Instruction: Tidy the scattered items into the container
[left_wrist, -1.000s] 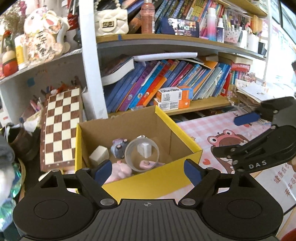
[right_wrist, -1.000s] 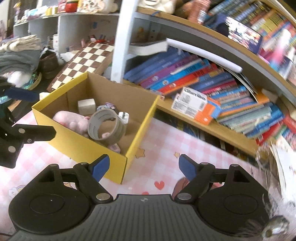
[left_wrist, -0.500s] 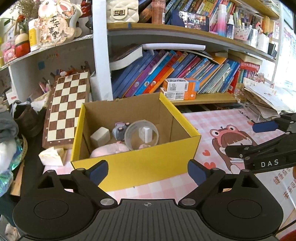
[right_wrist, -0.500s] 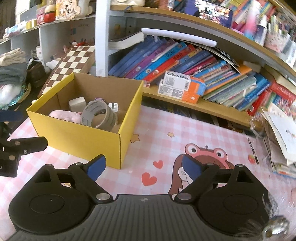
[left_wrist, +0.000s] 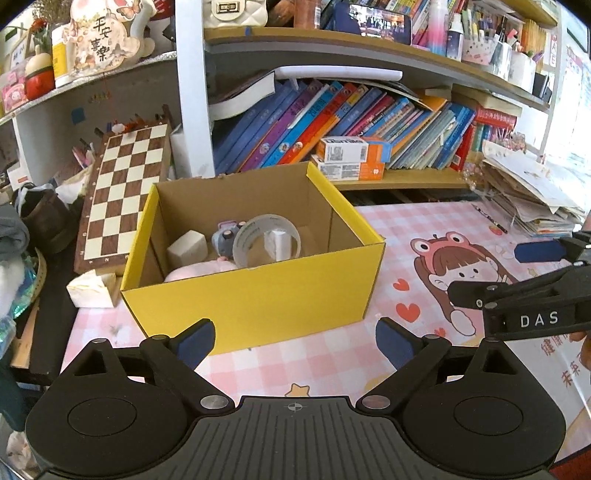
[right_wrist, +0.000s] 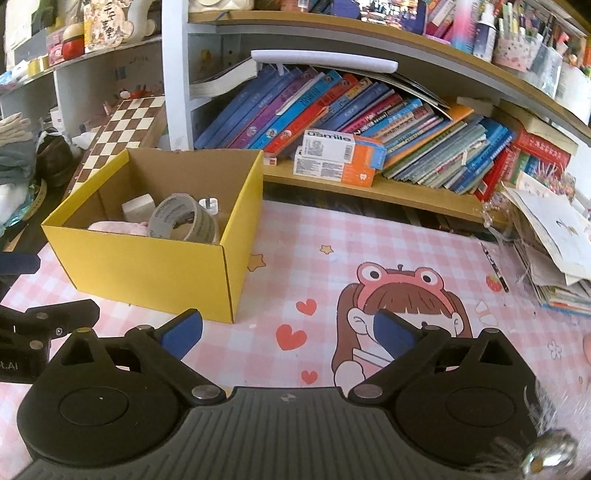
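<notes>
Yellow cardboard box (left_wrist: 258, 295): sitting on the pink checked mat (right_wrist: 332, 236), in front of the bookshelf.
Contents: tape roll (left_wrist: 267, 240), white block (left_wrist: 187, 245), pink plush (left_wrist: 199, 267), grey toy (left_wrist: 224, 242) lying inside.
Left gripper (left_wrist: 294, 339): hovering before the box, released, holding nothing.
Right gripper (right_wrist: 288, 328): jaws widening, nothing between them.

One yellow box (left_wrist: 255, 302), one tape roll (left_wrist: 267, 240), one white cube (left_wrist: 187, 249), two orange cartons (left_wrist: 351, 158), one chessboard (left_wrist: 122, 192)
</notes>
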